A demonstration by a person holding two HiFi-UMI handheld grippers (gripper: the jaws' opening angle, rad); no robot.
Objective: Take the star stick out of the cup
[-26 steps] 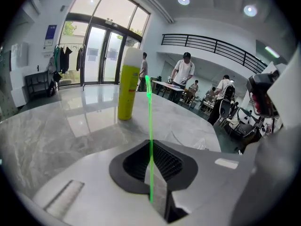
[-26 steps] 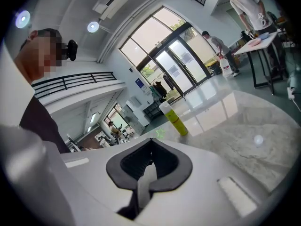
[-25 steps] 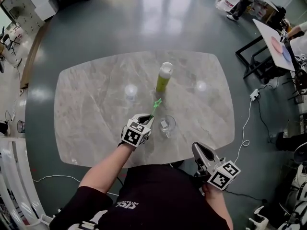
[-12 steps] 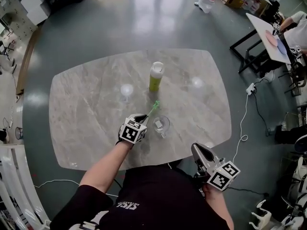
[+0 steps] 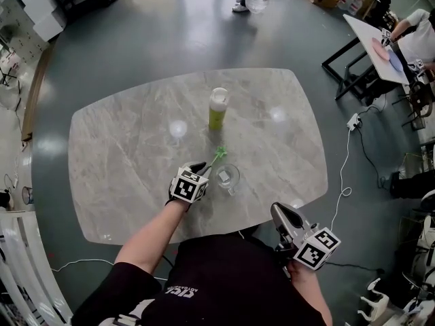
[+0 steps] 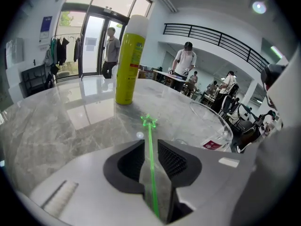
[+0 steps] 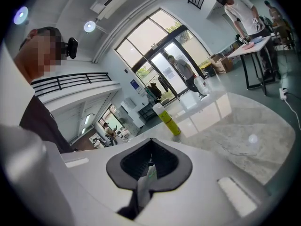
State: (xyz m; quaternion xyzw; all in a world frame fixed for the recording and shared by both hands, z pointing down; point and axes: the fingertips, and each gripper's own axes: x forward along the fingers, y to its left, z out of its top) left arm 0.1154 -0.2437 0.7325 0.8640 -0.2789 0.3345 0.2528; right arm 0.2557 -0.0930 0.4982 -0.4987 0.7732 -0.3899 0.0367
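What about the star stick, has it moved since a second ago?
Yes. The star stick has sunk, its star now farther from the bottle, nearer the cup.

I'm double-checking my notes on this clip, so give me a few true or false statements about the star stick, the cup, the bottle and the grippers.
1. The star stick stands inside the cup. False: it lies outside the cup, between the left gripper's jaws.
2. The left gripper clamps the stick. False: its jaws have just been opening and stand apart, with the stick between them.
3. A yellow-green bottle stands upright on the table. True.
4. The right gripper is shut and empty. True.
5. The cup lies on its side. False: it is upright.
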